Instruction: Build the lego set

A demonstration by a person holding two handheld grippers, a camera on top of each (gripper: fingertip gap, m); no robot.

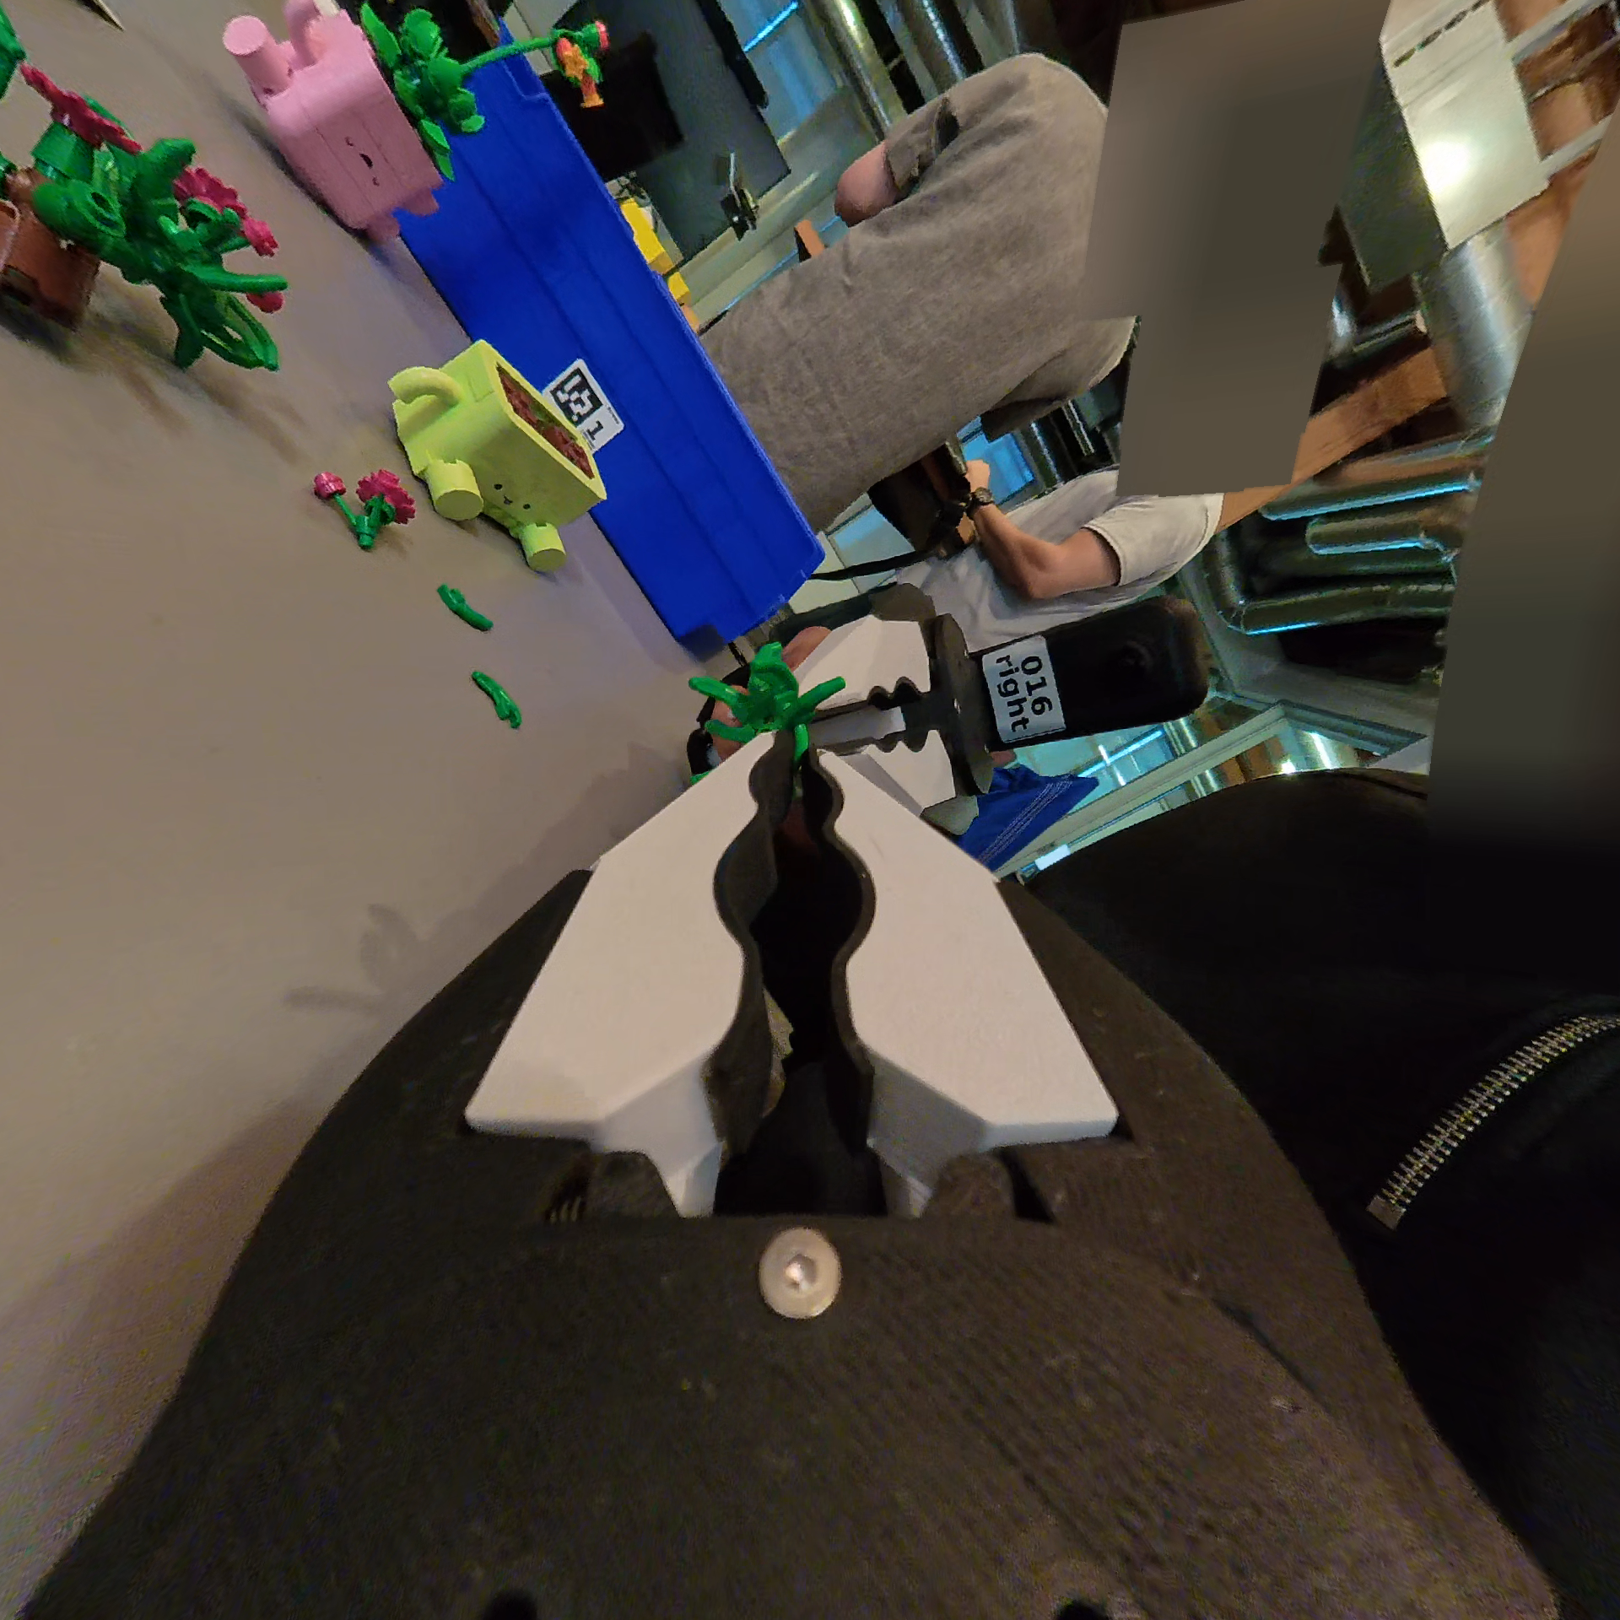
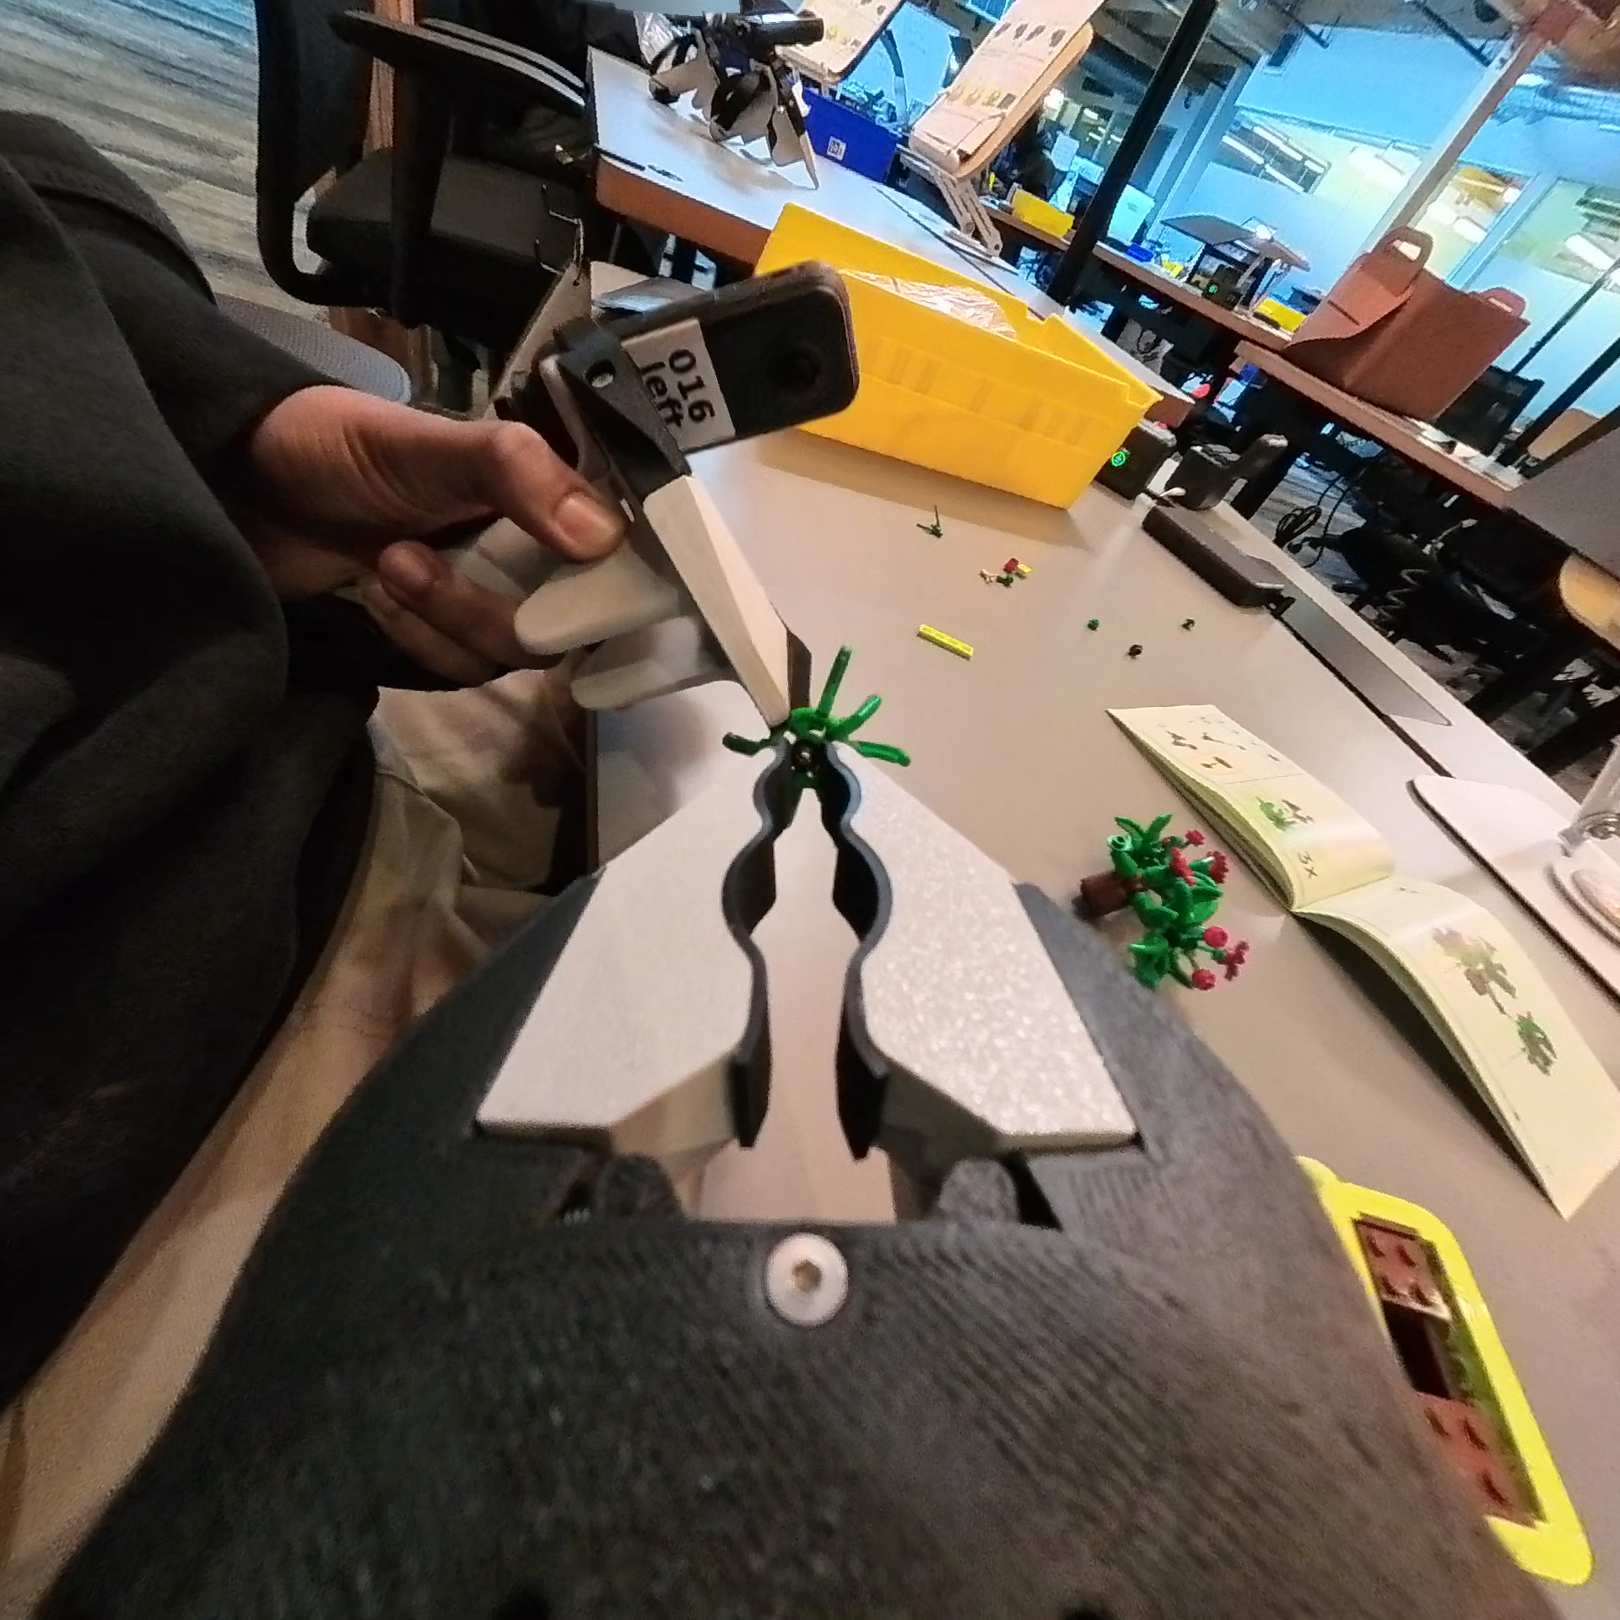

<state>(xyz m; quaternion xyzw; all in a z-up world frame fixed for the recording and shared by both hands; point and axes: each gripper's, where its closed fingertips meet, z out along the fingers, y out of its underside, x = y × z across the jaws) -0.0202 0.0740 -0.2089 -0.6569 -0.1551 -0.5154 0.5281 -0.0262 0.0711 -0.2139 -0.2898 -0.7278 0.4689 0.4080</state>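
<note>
both claws meet off the near edge of the table (image 2: 1008, 771), above the person's lap, so the small part can be worked in the air between them. the left claw (image 1: 793, 745) has its tips pressed together on the stem of a green leaf sprig (image 1: 767, 697); the right claw (image 2: 806, 771) pinches the same green leaf sprig (image 2: 811, 728) from the other side, around a small dark knob at its centre. holding it from two sides probably lets one claw steady the piece while the other pushes or twists a part onto it.

on the table, a finished plant with red flowers (image 2: 1166, 894) lies on its side near the open instruction booklet (image 2: 1315, 868), kept open there likely for reference. a lime green box pot (image 1: 491, 438) lies tipped over beside the blue bin (image 1: 596, 351), its opening showing brown and red bricks. a pink box pot (image 1: 337, 131) stands farther along the bin with green leaves at its top. what the blue bin holds cannot be seen. a yellow bin (image 2: 955, 386) sits toward the far edge, with something clear and crinkled inside. loose green bits (image 1: 480, 649) lie scattered on the table.
</note>
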